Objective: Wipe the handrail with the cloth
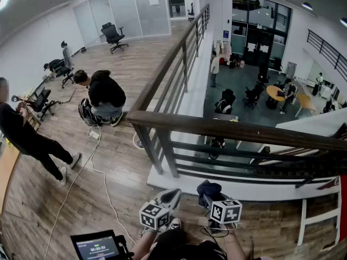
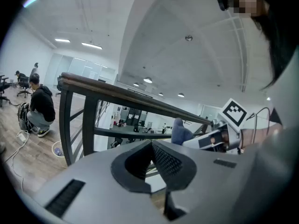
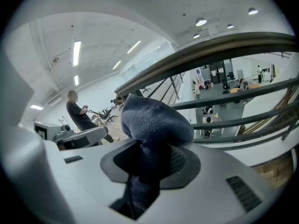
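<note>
Our right tongs (image 3: 154, 160) clamp the cloth (image 3: 156, 120), our left tongs (image 2: 152, 160) sit closed and empty — the handrail (image 1: 233, 130) runs crosswise above and ahead of both.

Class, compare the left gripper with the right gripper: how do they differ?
The left gripper is empty; the right gripper clamps a blue-grey cloth. The left gripper's jaws meet; the right gripper's jaws are held apart by the bunched cloth. Both sit below the handrail, not touching it.
</note>
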The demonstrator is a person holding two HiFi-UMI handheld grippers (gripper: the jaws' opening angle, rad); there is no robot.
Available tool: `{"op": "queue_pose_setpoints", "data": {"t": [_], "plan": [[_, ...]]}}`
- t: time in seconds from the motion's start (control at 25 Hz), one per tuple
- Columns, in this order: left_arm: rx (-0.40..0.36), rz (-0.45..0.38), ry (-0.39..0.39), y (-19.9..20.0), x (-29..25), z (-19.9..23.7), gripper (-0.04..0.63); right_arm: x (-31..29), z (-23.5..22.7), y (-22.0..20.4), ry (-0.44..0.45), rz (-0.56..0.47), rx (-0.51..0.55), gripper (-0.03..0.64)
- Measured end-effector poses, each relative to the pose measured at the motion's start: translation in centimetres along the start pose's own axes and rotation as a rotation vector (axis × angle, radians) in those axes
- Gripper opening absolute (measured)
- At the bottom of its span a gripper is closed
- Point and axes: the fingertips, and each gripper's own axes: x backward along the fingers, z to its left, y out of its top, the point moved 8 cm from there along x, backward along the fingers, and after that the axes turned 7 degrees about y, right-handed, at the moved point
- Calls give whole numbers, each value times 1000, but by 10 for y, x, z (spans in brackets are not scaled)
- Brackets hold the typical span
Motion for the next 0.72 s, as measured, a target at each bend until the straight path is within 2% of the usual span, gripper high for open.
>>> {"op": "queue_pose_setpoints", "data": {"t": [0.32,0.56,0.72], "plan": [[23,-8,12,20,8,97,0,-83,45,113,-27,-116,103,109],[60,-22,18,13,11,143,0,-129,82,200,-25,-226,201,109],[82,-32,30,21,13,160,0,-159,112,256,-33,-254,270,109]]}}
